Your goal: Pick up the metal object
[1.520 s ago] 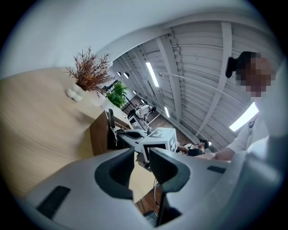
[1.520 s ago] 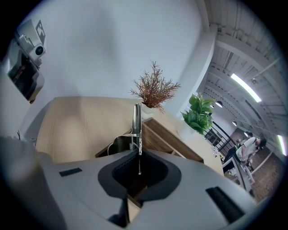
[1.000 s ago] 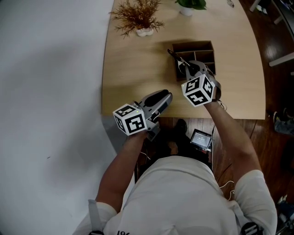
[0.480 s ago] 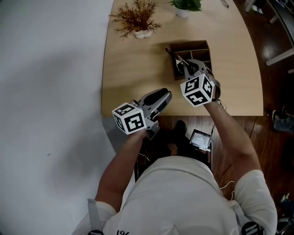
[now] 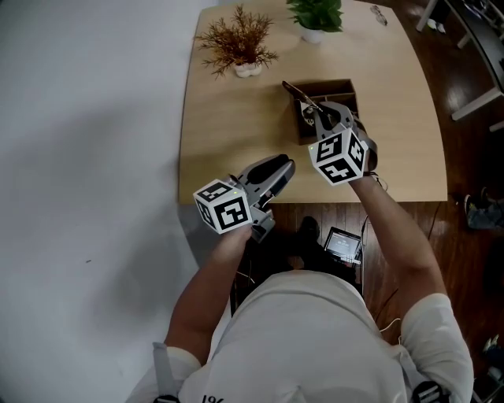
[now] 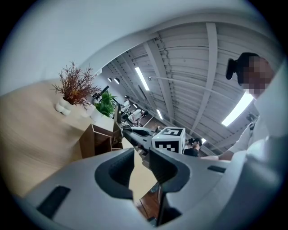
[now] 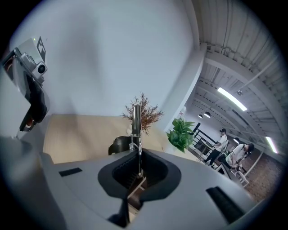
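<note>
One end of metal object (image 7: 136, 119) hidden between right hand-held gripper (image 7: 137, 158) jaws.

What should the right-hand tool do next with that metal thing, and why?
Probably lift straight up a little. The right gripper has its jaws shut on the metal object, which hangs close over the wooden box; rising should clear the walls.

The surface (image 5: 228, 126) lies bare left of the box (image 5: 331, 83), which stands under the right gripper (image 5: 313, 114); a dry plant (image 5: 236, 43) and a green plant (image 5: 315, 14) line the far edge.
</note>
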A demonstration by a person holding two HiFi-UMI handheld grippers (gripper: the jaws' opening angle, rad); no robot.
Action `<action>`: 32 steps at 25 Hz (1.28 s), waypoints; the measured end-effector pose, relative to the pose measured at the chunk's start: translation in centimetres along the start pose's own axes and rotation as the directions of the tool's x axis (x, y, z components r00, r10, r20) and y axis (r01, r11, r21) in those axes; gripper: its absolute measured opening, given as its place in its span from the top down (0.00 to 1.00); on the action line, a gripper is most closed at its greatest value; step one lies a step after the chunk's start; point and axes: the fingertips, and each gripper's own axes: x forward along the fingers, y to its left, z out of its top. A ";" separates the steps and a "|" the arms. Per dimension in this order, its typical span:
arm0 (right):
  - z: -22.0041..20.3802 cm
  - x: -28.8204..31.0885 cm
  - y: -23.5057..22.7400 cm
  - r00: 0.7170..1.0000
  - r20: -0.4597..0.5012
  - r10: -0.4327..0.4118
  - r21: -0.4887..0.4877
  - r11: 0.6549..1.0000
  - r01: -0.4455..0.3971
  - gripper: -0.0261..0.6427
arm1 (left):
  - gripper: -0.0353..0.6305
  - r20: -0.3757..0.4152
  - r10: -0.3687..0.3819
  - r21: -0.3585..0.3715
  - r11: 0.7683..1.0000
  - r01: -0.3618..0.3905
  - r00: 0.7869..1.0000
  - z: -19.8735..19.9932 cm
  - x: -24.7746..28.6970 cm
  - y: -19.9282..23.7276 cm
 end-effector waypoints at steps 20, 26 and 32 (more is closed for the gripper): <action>6.9 -5.4 -2.8 0.988 0.122 -0.095 0.020 0.995 0.093 0.95 | 0.82 0.101 -0.068 0.065 0.996 0.062 0.992 4.4 -2.6 -3.8; 8.3 -8.2 -3.4 0.978 0.164 -0.127 0.060 0.991 0.119 0.95 | 0.82 0.118 -0.087 0.088 0.993 0.077 0.989 5.3 -3.8 -5.3; 9.2 -11.7 -3.8 0.968 0.197 -0.156 0.113 0.984 0.136 0.95 | 0.82 0.102 -0.107 0.141 0.986 0.092 0.989 5.4 -4.8 -7.2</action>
